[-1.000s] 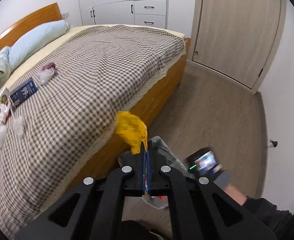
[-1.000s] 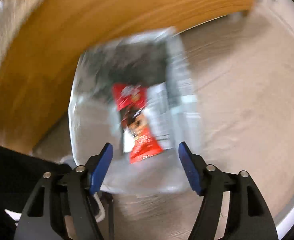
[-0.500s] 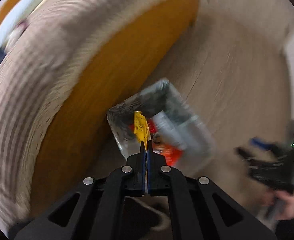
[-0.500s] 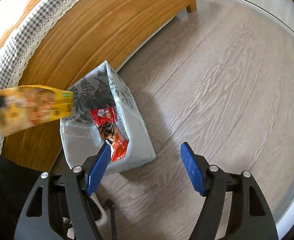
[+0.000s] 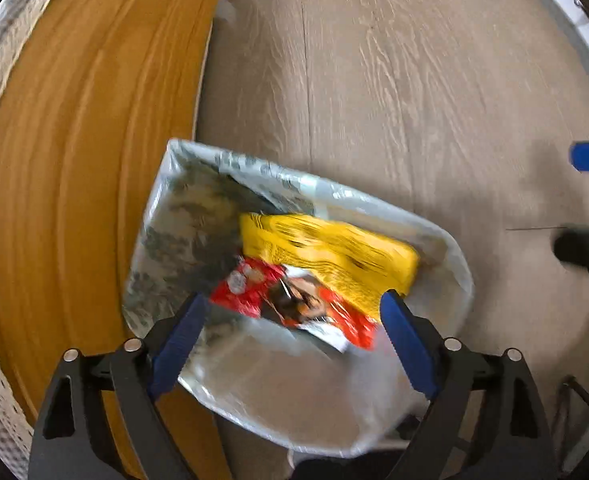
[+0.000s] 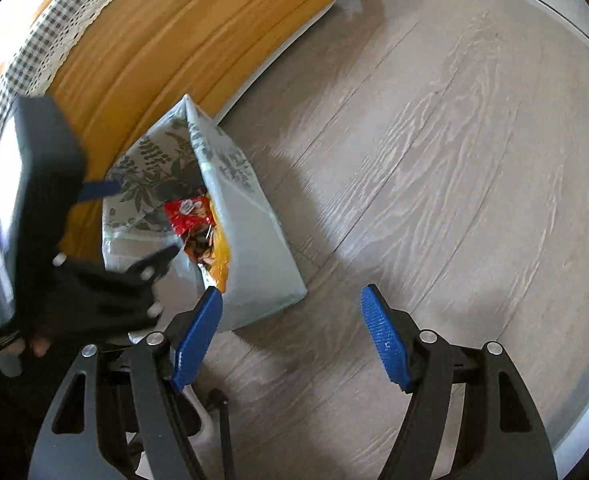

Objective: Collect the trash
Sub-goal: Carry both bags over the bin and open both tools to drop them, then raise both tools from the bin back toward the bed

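Left wrist view looks almost straight down into the trash bag, a pale leaf-printed bag standing open on the wood floor just beside the bed frame at the left of the frame. The left gripper hangs over the bag's mouth with its jaws opening wide, and the yellow wrapper lies free inside, clear of both blue pads, on top of a red snack packet. In the right wrist view the right gripper is spread fairly wide and holds nothing, poised over bare floor at the lower middle, just right of the bag; the left gripper shows blurred at centre left above the bag. To do this drop well, the release should probably be made directly over the mouth, as here, with the pads fully apart before lifting, so the crinkly wrapper does not cling and get dragged back out. The soft bag could tip if nudged, so a straight lift seems safest.
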`<action>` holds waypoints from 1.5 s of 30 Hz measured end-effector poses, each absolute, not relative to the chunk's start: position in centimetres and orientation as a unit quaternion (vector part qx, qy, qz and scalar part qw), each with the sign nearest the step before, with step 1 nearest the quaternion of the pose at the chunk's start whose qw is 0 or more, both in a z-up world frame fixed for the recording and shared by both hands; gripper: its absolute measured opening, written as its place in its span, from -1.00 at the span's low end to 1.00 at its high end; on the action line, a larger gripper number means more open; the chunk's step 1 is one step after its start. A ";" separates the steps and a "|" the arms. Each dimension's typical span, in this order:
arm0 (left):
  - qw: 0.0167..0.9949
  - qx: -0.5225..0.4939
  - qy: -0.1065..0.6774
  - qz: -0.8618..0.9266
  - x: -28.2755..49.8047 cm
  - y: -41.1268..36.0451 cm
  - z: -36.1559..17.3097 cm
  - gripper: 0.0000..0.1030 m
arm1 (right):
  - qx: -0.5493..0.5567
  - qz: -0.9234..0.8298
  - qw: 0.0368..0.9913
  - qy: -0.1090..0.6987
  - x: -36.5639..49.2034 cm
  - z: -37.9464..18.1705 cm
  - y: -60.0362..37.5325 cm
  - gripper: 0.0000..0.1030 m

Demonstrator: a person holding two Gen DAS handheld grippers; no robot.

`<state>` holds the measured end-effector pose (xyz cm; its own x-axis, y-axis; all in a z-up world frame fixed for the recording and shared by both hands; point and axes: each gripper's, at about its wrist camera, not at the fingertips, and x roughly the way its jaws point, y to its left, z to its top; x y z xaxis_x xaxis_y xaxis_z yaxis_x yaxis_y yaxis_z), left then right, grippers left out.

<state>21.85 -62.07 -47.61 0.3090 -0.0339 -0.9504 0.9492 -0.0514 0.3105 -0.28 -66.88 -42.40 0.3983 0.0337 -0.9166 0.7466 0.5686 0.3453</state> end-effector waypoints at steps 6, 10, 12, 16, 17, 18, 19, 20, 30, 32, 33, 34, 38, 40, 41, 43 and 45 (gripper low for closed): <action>0.614 0.441 0.513 -0.407 28.1 -60.9 -40.5 0.72 | 0.385 -0.249 0.748 0.479 -0.1 -40.7 -67.4 0.34; 0.666 0.333 0.536 -0.397 31.3 -58.1 -35.6 0.80 | 0.368 -0.249 0.757 0.479 0.4 -39.1 -67.1 0.34; 0.683 0.307 0.539 -0.386 32.4 -56.5 -34.2 0.80 | 0.357 -0.246 0.762 0.480 0.9 -38.1 -66.7 0.34; 0.685 0.299 0.552 -0.370 33.1 -54.2 -33.2 0.80 | 0.320 -0.239 0.777 0.487 2.7 -35.3 -65.3 0.34; 0.687 0.294 0.552 -0.370 33.0 -54.1 -32.9 0.80 | 0.308 -0.239 0.781 0.488 3.2 -34.4 -65.0 0.34; 0.691 0.281 0.549 -0.376 33.1 -53.6 -32.0 0.80 | 0.293 -0.240 0.785 0.490 3.8 -33.4 -64.7 0.34; 0.694 0.267 0.546 -0.386 33.3 -53.2 -31.1 0.80 | 0.285 -0.242 0.786 0.492 4.2 -32.7 -64.5 0.34; 0.697 0.253 0.543 -0.395 33.3 -53.0 -30.3 0.80 | 0.274 -0.244 0.789 0.493 4.7 -31.8 -64.2 0.34; 0.758 0.128 0.460 -0.444 36.7 -45.0 -18.8 0.80 | 0.162 -0.250 0.831 0.469 11.5 -21.1 -60.0 0.34; 0.774 0.114 0.443 -0.439 38.1 -43.0 -17.0 0.80 | 0.150 -0.245 0.846 0.450 13.8 -18.7 -58.8 0.34; 0.786 0.107 0.431 -0.430 39.4 -41.0 -15.7 0.80 | 0.148 -0.240 0.852 0.441 14.7 -18.0 -58.3 0.34; 0.793 0.106 0.426 -0.423 40.3 -39.9 -15.2 0.80 | 0.143 -0.230 0.862 0.428 16.2 -16.8 -57.4 0.34; 0.841 0.093 0.377 -0.376 45.3 -32.0 -11.6 0.86 | 0.098 -0.196 0.892 0.395 22.3 -13.6 -52.9 0.34; 0.859 0.068 0.360 -0.358 47.9 -28.6 -10.9 0.86 | 0.089 -0.166 0.905 0.381 25.7 -12.8 -50.3 0.34; 0.866 0.054 0.354 -0.349 49.2 -26.9 -10.7 0.86 | 0.084 -0.148 0.909 0.380 27.5 -12.8 -48.8 0.34; 0.878 0.006 0.353 -0.323 52.5 -22.5 -10.7 0.86 | 0.070 -0.113 0.915 0.382 31.2 -12.9 -46.0 0.34; 0.887 -0.044 0.350 -0.300 55.2 -18.2 -10.8 0.86 | 0.056 -0.089 0.921 0.375 34.3 -13.1 -43.4 0.34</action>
